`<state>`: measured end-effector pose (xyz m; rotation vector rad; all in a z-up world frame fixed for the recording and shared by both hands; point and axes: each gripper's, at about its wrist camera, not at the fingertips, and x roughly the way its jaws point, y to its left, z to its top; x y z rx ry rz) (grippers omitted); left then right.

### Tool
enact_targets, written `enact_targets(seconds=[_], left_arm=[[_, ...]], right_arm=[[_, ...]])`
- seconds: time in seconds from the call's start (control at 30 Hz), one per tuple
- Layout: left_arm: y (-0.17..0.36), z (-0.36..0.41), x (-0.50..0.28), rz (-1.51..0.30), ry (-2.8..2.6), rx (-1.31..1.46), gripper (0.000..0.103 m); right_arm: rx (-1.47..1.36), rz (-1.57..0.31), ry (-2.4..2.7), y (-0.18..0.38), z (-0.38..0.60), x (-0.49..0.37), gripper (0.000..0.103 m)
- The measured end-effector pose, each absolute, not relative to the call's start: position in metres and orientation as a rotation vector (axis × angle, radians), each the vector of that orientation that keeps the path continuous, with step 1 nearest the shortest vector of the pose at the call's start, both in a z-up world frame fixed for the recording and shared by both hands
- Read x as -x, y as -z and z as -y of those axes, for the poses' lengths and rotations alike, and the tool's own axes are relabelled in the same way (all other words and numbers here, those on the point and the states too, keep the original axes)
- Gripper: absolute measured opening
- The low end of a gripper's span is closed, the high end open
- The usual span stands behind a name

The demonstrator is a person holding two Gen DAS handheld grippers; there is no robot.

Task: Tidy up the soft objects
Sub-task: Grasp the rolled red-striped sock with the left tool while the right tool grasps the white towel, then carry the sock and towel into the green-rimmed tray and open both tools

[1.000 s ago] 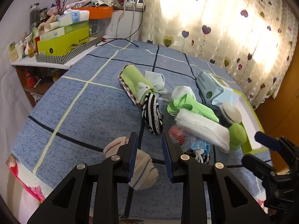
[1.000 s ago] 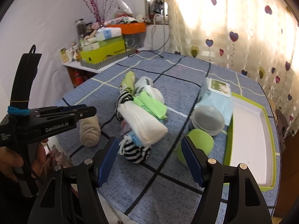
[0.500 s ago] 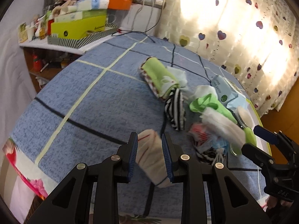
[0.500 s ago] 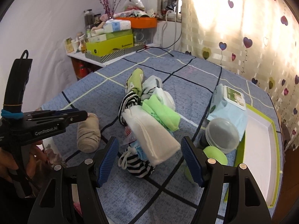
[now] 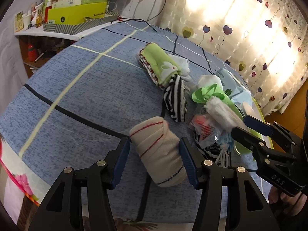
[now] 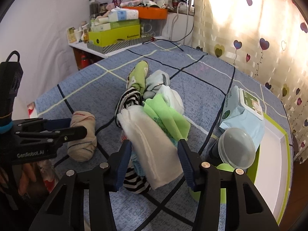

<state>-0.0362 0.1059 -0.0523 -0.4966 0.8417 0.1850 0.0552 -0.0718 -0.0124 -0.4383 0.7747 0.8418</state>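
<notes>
From the left wrist view, the left gripper (image 5: 155,158) has its jaws opening, spread wide to either side of a rolled beige sock (image 5: 157,150) with red stripes that lies on the blue checked bedspread (image 5: 80,88); the pads stand clear of the roll, so it looks set down apart from the heap. Beyond it the pile is unsorted: a green rolled cloth (image 5: 159,65), a black-and-white striped sock (image 5: 176,101), a bright green cloth (image 5: 209,94) and a white fluffy towel (image 5: 221,113). The right gripper (image 5: 250,127) reaches in at the right edge, over that towel.

From the right wrist view, the right gripper (image 6: 154,163) is closing its jaws around the white fluffy towel (image 6: 152,144), which sits between the fingers; whether the pads already press it is hard to tell, and a small gap seems to remain. The green-rimmed tray (image 6: 277,173) at the right lies empty beside a wet-wipes pack (image 6: 242,111) and a clear lidded tub (image 6: 236,148).

By my judgement only one item is separated; most of the sorting is left.
</notes>
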Motion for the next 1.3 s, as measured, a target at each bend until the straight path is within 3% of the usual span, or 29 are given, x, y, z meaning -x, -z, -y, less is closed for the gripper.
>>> enact_targets(seconds=[0.07, 0.13, 0.27, 0.43, 0.53, 1.3], left_arm=[[0.054, -0.102, 0.032, -0.855, -0.167, 0.498, 0.059], [0.057, -0.097, 0.027, -0.873, -0.149, 0.496, 0.059], [0.061, -0.090, 0.020, -0.897, -0.120, 0.485, 0.059], [0.064, -0.083, 0.017, -0.904, -0.088, 0.464, 0.059], [0.059, -0.080, 0.019, -0.884, -0.079, 0.437, 0.045], [0.006, -0.076, 0.040, -0.741, -0.187, 0.297, 0.044]], right_arm=[[0.444, -0.780, -0.843, 0.014, 0.070, -0.057, 0.041], [0.442, -0.781, -0.848, 0.015, 0.070, -0.057, 0.023], [0.441, -0.767, -0.851, 0.010, 0.072, -0.053, 0.012], [0.427, -0.763, -0.847, 0.007, 0.077, -0.050, 0.010], [0.416, -0.761, -0.849, 0.005, 0.079, -0.048, 0.010], [0.331, -0.633, -0.882, -0.044, 0.102, -0.019, 0.009]])
